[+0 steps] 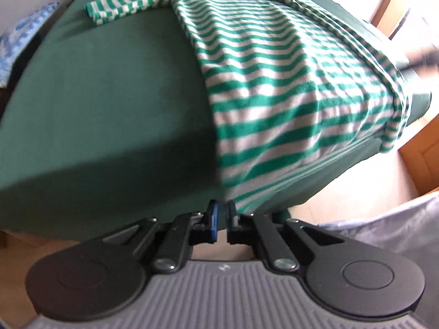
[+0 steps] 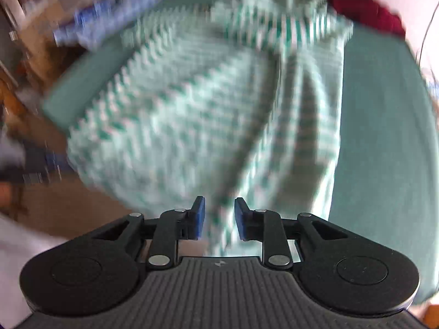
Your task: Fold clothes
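Left wrist view, what's biggest?
— Big green cloth-covered table (image 1: 104,96). Green-and-white striped shirt (image 1: 274,82) lies flat on it, hem hanging over the near edge.
— Tools?
— Left gripper (image 1: 221,213) pinched together at that hem. Right gripper (image 2: 219,219) apart, shirt fold between.

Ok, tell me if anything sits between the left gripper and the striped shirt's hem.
Nothing visible does. The left gripper is shut at the near corner of the green-striped shirt, at the edge of the green-covered table. Whether it has caught the hem cannot be told from this view.
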Demonstrator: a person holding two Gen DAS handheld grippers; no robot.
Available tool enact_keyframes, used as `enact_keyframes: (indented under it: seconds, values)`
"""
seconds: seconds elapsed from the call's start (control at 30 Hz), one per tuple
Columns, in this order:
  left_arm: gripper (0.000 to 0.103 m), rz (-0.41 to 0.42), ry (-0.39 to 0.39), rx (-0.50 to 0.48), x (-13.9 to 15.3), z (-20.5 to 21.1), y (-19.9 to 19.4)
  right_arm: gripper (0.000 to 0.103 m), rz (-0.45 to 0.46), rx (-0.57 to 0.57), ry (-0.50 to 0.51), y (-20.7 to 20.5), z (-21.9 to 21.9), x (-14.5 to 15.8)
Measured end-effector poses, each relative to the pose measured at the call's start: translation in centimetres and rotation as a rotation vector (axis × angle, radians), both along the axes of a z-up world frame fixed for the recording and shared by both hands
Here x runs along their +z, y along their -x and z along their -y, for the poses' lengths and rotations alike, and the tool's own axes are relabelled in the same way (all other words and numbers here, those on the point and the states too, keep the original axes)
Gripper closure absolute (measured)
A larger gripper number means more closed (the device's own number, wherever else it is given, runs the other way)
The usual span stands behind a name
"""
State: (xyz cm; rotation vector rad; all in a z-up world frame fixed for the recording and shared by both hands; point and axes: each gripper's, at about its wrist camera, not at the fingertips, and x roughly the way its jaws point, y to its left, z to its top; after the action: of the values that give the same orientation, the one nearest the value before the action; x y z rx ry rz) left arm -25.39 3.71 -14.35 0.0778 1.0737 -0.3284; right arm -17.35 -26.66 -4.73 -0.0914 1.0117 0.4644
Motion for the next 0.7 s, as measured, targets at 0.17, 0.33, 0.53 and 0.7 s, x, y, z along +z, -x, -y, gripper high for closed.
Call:
enact_keyframes:
  seconds: [0.17,0.33,0.53,0.7]
  values:
    - [0.092,0.061,0.062,0.101,3.6,-2.0,-0.7,0.064,0.138,0.081,-0.013,-7.4,-2.8,5.6]
    - [0.066,0.178,0.106,0.236,6.7,-2.3,-5.0,0.063,0.086,0.183,-0.103,-19.2,-9.5,8.1]
    - [0.065,0.203,0.205,0.562,6.4,-3.9,-14.2,0.062,0.053,0.387,-0.042,-31.6,-20.9,6.4]
    - [0.065,0.222,0.201,0.764,4.7,-6.1,-19.3,0.062,0.037,0.572,0.047,-36.0,-28.9,1.5]
